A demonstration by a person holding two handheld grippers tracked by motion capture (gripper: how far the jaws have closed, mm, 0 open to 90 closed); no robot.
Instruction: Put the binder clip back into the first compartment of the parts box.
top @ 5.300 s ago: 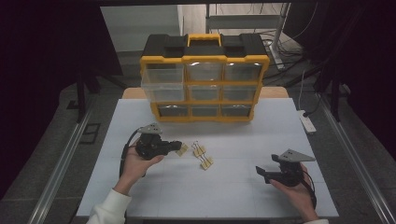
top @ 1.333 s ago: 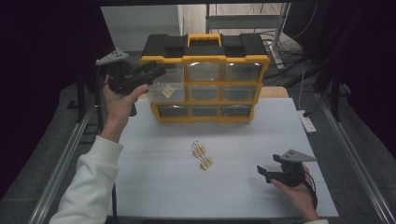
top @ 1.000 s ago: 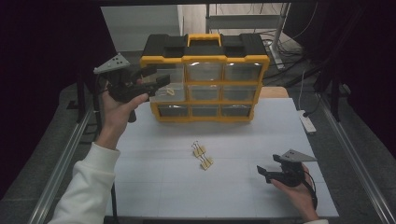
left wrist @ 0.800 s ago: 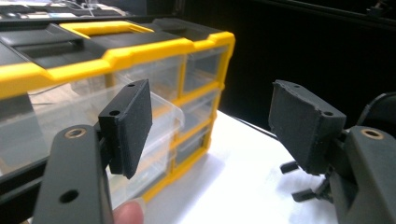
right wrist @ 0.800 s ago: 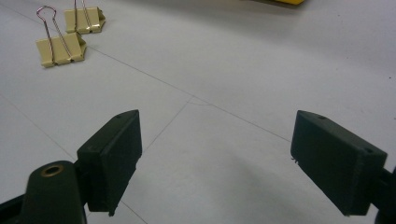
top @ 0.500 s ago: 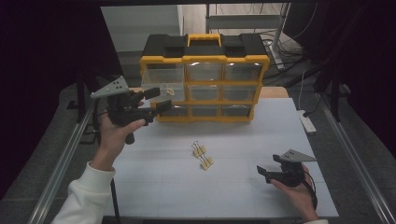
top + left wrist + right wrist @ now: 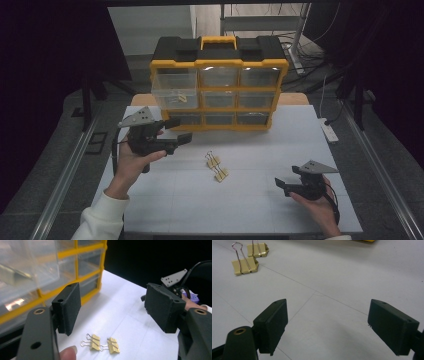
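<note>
Down from the open drawer [image 7: 174, 89] the left gripper [image 7: 176, 136] is dropping, fingers apart and empty, heading for the two clips [image 7: 216, 166] mid-surface, where squaring onto one clip's body should be helping, while the right gripper [image 7: 281, 184] is resting with fingers apart.

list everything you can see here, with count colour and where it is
organizer cabinet: 1, yellow frame with black top and clear drawers, back of the table
pulled-out drawer: 1, clear, upper left of the cabinet, small gold item inside
binder clips: 2, gold with wire handles, side by side at the middle of the table
table: 1, white
power strip: 1, white, right edge of the table
left gripper: 1, black, jaws open, raised in front of the cabinet's lower left
right gripper: 1, black, jaws open, low over the table's near right
hands: 2, each holding a gripper; white sleeve on the left arm
</note>
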